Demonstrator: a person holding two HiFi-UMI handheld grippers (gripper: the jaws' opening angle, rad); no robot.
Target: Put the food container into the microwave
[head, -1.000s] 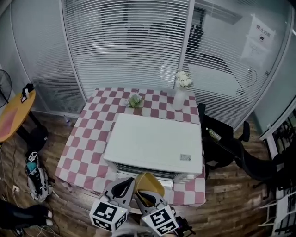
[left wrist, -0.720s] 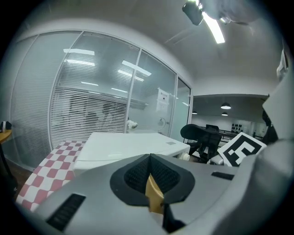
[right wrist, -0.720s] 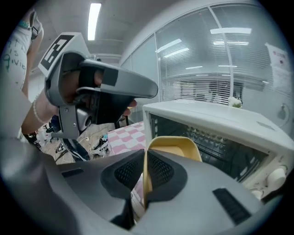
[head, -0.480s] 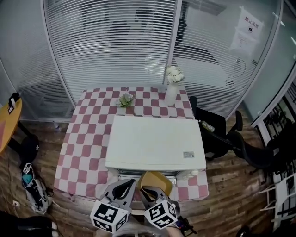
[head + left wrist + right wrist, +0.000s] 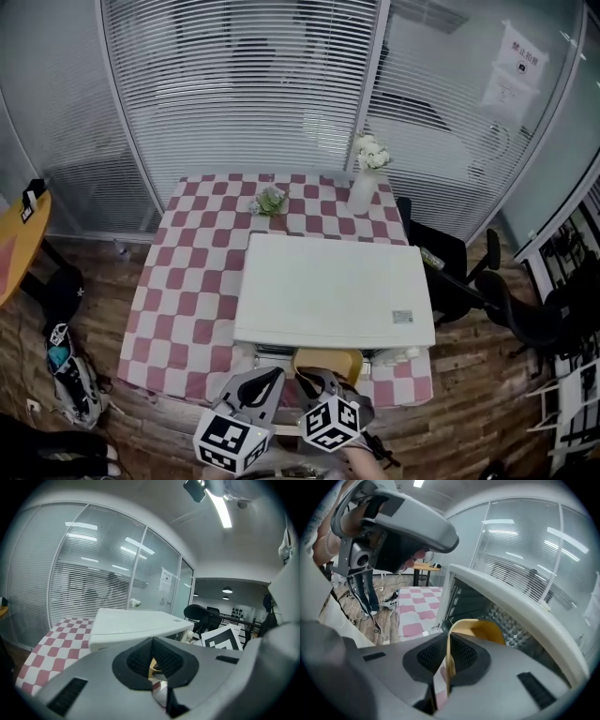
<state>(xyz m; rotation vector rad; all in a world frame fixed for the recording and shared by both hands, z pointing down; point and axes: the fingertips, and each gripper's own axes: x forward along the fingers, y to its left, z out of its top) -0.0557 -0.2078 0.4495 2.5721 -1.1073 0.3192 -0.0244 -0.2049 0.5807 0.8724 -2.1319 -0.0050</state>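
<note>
A white microwave (image 5: 333, 291) stands on a red-and-white checkered table (image 5: 192, 291). At its front edge a yellow food container (image 5: 326, 360) is half hidden under the top. My right gripper (image 5: 314, 382) is shut on the container's rim. In the right gripper view the yellow food container (image 5: 480, 629) reaches into the open, dark microwave cavity (image 5: 506, 620), its thin wall pinched by the right gripper (image 5: 449, 660). My left gripper (image 5: 265, 382) sits just left of it. In the left gripper view the left gripper (image 5: 152, 656) has its pads together with nothing held, pointing past the microwave (image 5: 136, 623).
A vase of white flowers (image 5: 366, 183) and a small plant (image 5: 271, 201) stand at the table's far edge. A black chair (image 5: 450, 272) is to the right. A yellow round table (image 5: 14, 244) and a bag (image 5: 67, 370) are at the left. Glass walls with blinds lie behind.
The yellow container has moved forward with my right gripper and now sits partly under the microwave's top edge. Both grippers have come closer to the microwave front.
</note>
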